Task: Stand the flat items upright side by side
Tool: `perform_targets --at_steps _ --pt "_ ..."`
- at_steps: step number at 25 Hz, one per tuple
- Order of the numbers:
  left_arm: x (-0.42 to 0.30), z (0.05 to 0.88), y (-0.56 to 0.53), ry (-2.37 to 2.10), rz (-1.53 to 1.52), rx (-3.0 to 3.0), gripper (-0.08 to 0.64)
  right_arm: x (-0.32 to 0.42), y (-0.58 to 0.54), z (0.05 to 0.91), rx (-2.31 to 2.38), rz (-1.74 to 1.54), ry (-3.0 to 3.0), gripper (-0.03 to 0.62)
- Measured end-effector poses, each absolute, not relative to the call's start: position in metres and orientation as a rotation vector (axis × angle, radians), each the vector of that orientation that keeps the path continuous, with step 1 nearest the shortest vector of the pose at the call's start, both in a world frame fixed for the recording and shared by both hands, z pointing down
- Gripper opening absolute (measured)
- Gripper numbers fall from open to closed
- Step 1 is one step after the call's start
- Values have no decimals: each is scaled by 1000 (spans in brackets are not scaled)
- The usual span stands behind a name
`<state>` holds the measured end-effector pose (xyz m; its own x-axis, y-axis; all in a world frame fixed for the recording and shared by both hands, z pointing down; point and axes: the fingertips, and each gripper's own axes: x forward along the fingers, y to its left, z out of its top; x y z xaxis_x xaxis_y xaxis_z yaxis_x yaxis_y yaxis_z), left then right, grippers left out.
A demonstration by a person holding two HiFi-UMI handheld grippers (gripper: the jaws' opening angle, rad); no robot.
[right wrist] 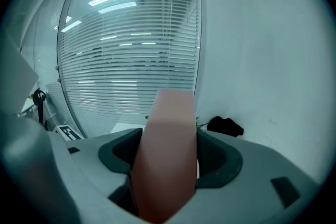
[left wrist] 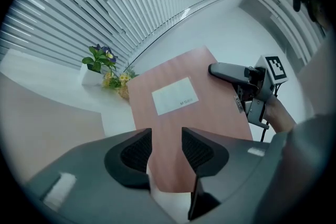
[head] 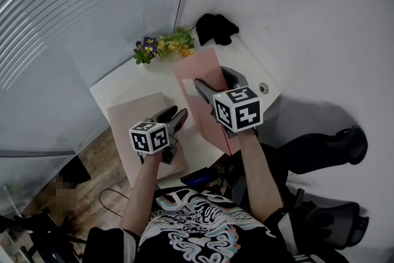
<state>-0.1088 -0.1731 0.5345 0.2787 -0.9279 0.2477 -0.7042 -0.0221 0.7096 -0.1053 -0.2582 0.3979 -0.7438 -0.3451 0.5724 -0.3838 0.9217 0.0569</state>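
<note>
Right gripper view: right gripper (right wrist: 167, 147) fingers clamp pink book (right wrist: 169, 113) between them; left gripper (left wrist: 167, 145) fingers apart.

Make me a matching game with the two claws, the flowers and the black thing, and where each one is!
Things:
1. right claw
2. left claw
3. flowers
4. black thing

Places:
A. at the far corner of the table, by the white wall
B. shut on the raised book
C. above the flat book
D. at the table's back edge, by the blinds

Pairs: 1-B, 2-C, 3-D, 4-A
</note>
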Motion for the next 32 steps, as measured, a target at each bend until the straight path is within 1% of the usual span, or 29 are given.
perform_targets --at_steps 6,15,32 --pt "-103 533 -174 -1476 -361 1793 178 -99 -264 382 606 68 -2564 316" --pt "-90 531 -177 -1456 -345 1810 178 -78 -263 356 791 -54 -2797 318" --pt "-64 527 -182 -1436 -302 1842 178 -30 -238 359 973 -132 -2971 313"
